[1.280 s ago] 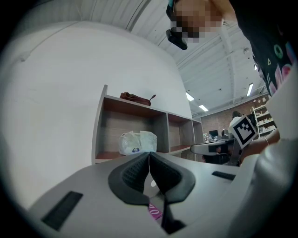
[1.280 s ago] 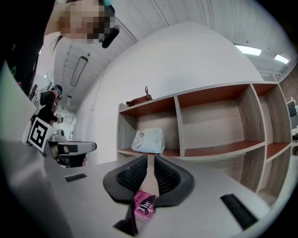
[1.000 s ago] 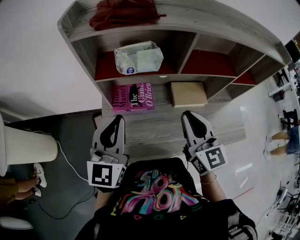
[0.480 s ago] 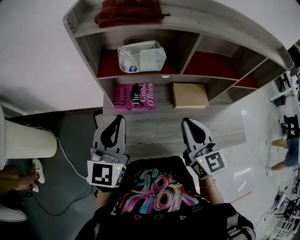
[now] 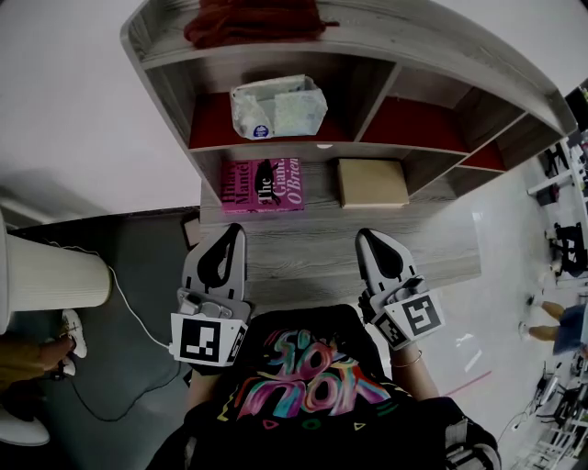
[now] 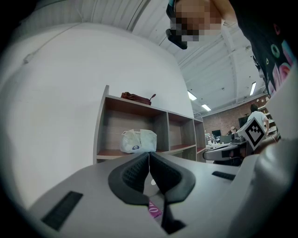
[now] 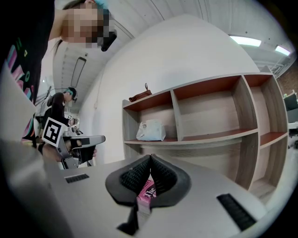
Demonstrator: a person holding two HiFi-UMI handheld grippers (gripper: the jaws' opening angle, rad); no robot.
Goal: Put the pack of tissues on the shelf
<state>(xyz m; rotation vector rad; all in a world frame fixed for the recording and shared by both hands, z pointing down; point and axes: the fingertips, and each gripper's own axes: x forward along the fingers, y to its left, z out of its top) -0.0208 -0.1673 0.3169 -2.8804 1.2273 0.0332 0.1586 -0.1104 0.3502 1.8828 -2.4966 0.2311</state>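
Holding off | pack of tissues [image 5: 276, 107] already in shelf [image 5: 413, 41] left compartment, long axis along shelf front | straight ahead of left gripper [image 5: 233, 231], right gripper [image 5: 367, 235] farther | both fingers pressed together, empty

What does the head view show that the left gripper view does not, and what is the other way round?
Only the head view shows the tan box under the shelf and the white cylinder at the far left. Only the left gripper view shows the ceiling lights and, close up, the left gripper with its jaws together and nothing between them. Both views show the shelf, the tissues in its left compartment, and the red cloth on top.
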